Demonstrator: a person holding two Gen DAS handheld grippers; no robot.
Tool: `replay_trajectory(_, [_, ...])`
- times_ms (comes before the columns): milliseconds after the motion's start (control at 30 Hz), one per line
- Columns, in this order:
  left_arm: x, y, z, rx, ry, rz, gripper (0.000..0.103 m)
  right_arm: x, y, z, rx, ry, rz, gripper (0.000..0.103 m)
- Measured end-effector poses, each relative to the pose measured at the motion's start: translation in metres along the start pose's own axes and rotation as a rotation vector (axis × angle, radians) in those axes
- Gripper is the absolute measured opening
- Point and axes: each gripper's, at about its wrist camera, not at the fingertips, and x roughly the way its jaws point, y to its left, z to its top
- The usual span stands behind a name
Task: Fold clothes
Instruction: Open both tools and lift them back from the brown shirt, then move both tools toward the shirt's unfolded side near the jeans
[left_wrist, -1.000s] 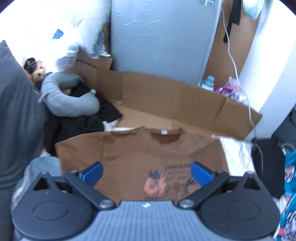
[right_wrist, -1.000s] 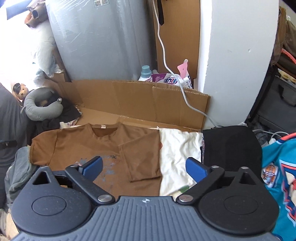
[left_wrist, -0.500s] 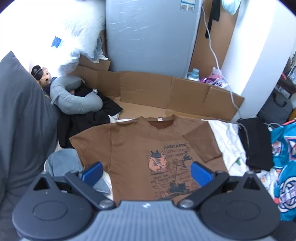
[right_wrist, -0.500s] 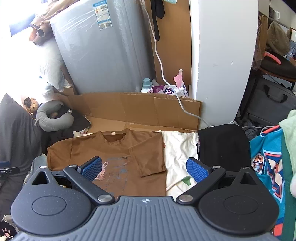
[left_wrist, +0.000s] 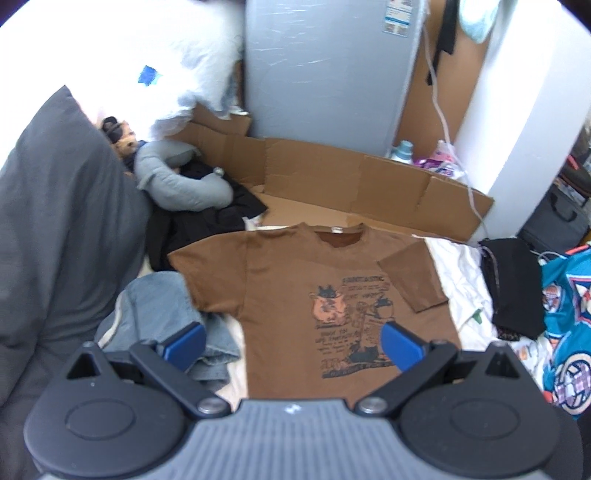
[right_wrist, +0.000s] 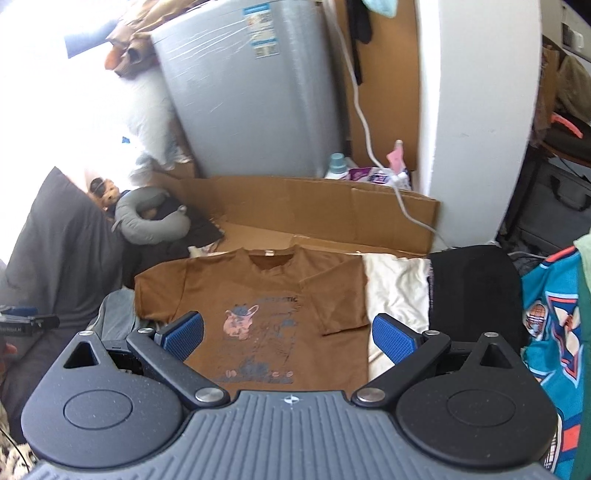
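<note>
Both grippers, left (left_wrist: 293, 341) and right (right_wrist: 288, 334), hung released over bed, jaws spread, nothing gripped. Brown shirt (left_wrist: 306, 295) lay print-up, collar at 12 o'clock; sleeve at 3 o'clock (right_wrist: 334, 297) already folded onto chest, sleeve at 9 o'clock (left_wrist: 207, 277) spread flat beside jeans (left_wrist: 162, 317). We judged next fold should mirror it: pinch sleeve hem, carry it across, keep edge parallel to side seam. Against half second ago, we sat higher and further back; shirt lay unchanged, more white sheet (right_wrist: 397, 291) showed.
</note>
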Motion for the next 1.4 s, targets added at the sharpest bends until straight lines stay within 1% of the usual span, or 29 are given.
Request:
replay_trajectory(133, [-0.013, 0.004, -0.003, -0.033, 0.002, 0.043, 0.102, 0.007, 0.004, -0.006, 0.010, -0.020, 0.029, 0.101])
replay_trajectory(267, [-0.023, 0.010, -0.006, -0.055, 0.007, 0.095, 0.102, 0.020, 0.007, -0.011, -0.018, -0.039, 0.048, 0.101])
replay_trajectory(467, [-0.037, 0.022, -0.015, -0.122, 0.030, 0.152, 0.102, 0.048, 0.014, -0.014, -0.010, -0.010, 0.130, 0.101])
replay_trajectory(533, [-0.040, 0.026, -0.016, -0.136, 0.040, 0.176, 0.102, 0.056, 0.019, -0.014, -0.008, -0.006, 0.143, 0.101])
replay_trajectory(733, [-0.046, 0.040, -0.017, -0.180, 0.063, 0.203, 0.102, 0.076, 0.031, -0.015, 0.025, 0.021, 0.176, 0.101])
replay_trajectory(867, [-0.049, 0.048, -0.016, -0.206, 0.071, 0.215, 0.102, 0.090, 0.038, -0.020, 0.024, 0.035, 0.165, 0.101])
replay_trajectory(933, [-0.050, 0.053, -0.014, -0.228, 0.071, 0.210, 0.102, 0.096, 0.042, -0.023, 0.020, 0.035, 0.159, 0.101])
replay_trajectory(1067, [-0.037, 0.063, -0.009, -0.246, 0.069, 0.171, 0.102, 0.110, 0.048, -0.029, 0.035, 0.035, 0.145, 0.101])
replay_trajectory(1133, [-0.023, 0.069, -0.004, -0.238, 0.082, 0.162, 0.102, 0.120, 0.052, -0.033, 0.043, 0.031, 0.141, 0.101])
replay_trajectory(1200, [-0.007, 0.073, 0.000, -0.209, 0.080, 0.151, 0.102, 0.131, 0.057, -0.038, 0.051, 0.029, 0.137, 0.101])
replay_trajectory(1300, [0.021, 0.078, 0.003, -0.186, 0.083, 0.136, 0.102, 0.155, 0.074, -0.049, 0.057, 0.050, 0.130, 0.101])
replay_trajectory(1400, [0.046, 0.086, 0.004, -0.173, 0.060, 0.093, 0.102, 0.176, 0.094, -0.060, 0.043, 0.031, 0.128, 0.101])
